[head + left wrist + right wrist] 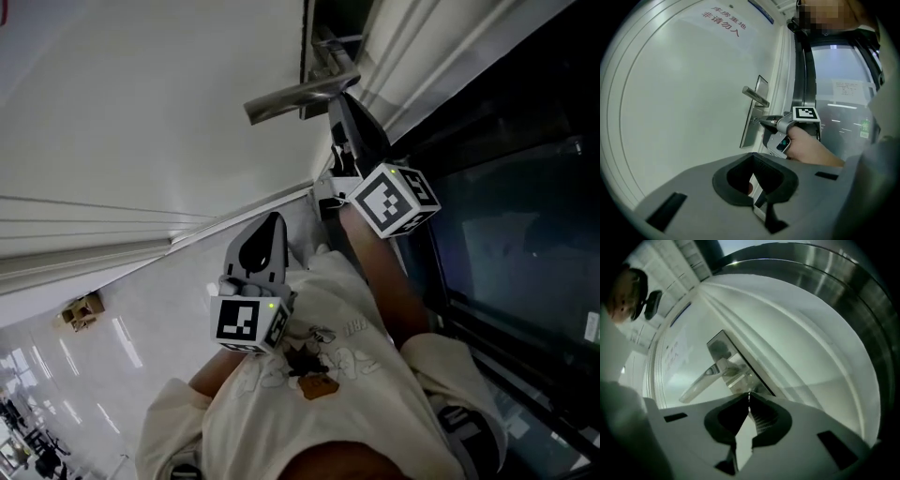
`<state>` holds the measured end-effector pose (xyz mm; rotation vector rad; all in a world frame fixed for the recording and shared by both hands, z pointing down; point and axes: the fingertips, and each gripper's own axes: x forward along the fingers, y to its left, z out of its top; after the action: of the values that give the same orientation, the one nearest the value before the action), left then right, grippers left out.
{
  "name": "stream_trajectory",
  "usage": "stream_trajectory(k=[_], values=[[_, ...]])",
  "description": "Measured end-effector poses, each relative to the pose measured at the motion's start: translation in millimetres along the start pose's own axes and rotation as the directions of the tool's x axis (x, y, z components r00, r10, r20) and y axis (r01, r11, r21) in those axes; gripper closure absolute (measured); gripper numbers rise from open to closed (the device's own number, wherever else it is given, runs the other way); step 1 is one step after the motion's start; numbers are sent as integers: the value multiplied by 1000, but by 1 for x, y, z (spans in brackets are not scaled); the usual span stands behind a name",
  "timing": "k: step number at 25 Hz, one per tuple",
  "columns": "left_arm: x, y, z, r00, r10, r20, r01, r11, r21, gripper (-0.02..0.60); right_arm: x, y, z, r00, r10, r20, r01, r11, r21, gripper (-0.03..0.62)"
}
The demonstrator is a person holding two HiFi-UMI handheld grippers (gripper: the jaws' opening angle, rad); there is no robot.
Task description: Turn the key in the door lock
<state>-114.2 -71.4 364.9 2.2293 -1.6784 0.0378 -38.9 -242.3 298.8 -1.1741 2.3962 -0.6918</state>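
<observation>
Progress looks to be at the grip stage, with the turn itself not shown as done. The right gripper [765, 123] is pressed up to the lock plate [747, 136] just below the door handle [756, 97]. In its own view the jaws are closed tip to tip on a thin bright sliver, which I take to be the key [755, 121] sitting in the lock. How far the key has been rotated cannot be read from any view, so the twist, and any pull on the handle after it, should be counted as left to do.

The left gripper [752, 154] hangs low and well back from the door [684, 103], near the person's chest. Its jaws are closed together with nothing between them, and it takes no part in the work now.

Around the lock, the handle juts out just above the right gripper and is the nearest thing a rolling wrist could knock. A steel frame [802, 70] and a glass panel [843, 93] run close along the lock side of the door, leaving little room for the hand [806, 145] on that side. A red-lettered sign [721, 23] sits high on the door, well clear. No table is in sight.
</observation>
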Motion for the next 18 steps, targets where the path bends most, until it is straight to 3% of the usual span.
stream_trajectory(k=[3, 5, 8, 9, 10, 11, 12, 13, 14, 15, 16, 17, 18], values=[[4, -4, -2, 1000, -15, -9, 15, 1000, 6, 575, -2, -6, -1, 999, 32, 9, -33, 978, 206, 577], [7, -7, -2, 1000, -24, -12, 24, 1000, 10, 575, 1, -1, 2, 995, 101, 25, -103, 946, 306, 576], [12, -9, 1, 1000, -29, -9, 29, 999, 15, 575, 1, -1, 3, 989, 148, 20, -146, 932, 330, 569], [13, -10, 2, 1000, -29, -6, 29, 999, 16, 575, -2, 0, 4, 988, 151, 11, -148, 943, 297, 535], [14, -11, 3, 1000, -30, -3, 30, 999, 17, 575, -7, 2, 7, 988, 154, -3, -149, 959, 240, 449], [14, -12, 5, 1000, -32, -1, 32, 999, 16, 575, -14, 5, 10, 988, 153, -22, -148, 978, 145, 422], [15, -13, 6, 999, -33, -1, 33, 999, 14, 575, -20, 9, 13, 989, 139, -49, -139, 990, -5, 422], [16, -14, 6, 999, -36, -3, 36, 999, 11, 575, -26, 12, 15, 991, 107, -81, -122, 969, -213, 424], [17, -15, 6, 999, -40, -4, 40, 999, 8, 575, -30, 15, 16, 992, 55, -113, -101, 885, -454, 424], [19, -16, 5, 999, -44, -4, 44, 999, 6, 575, -33, 18, 14, 991, -7, -137, -89, 729, -679, 425], [20, -18, 4, 999, -50, -3, 50, 999, 5, 575, -35, 20, 11, 987, -67, -145, -87, 536, -840, 425], [21, -20, 4, 999, -53, -1, 53, 999, 5, 575, -35, 23, 7, 986, -105, -133, -87, 359, -929, 433], [22, -21, 4, 998, -55, 0, 55, 998, 4, 575, -33, 27, 3, 987, -118, -113, -85, 216, -973, 445]])
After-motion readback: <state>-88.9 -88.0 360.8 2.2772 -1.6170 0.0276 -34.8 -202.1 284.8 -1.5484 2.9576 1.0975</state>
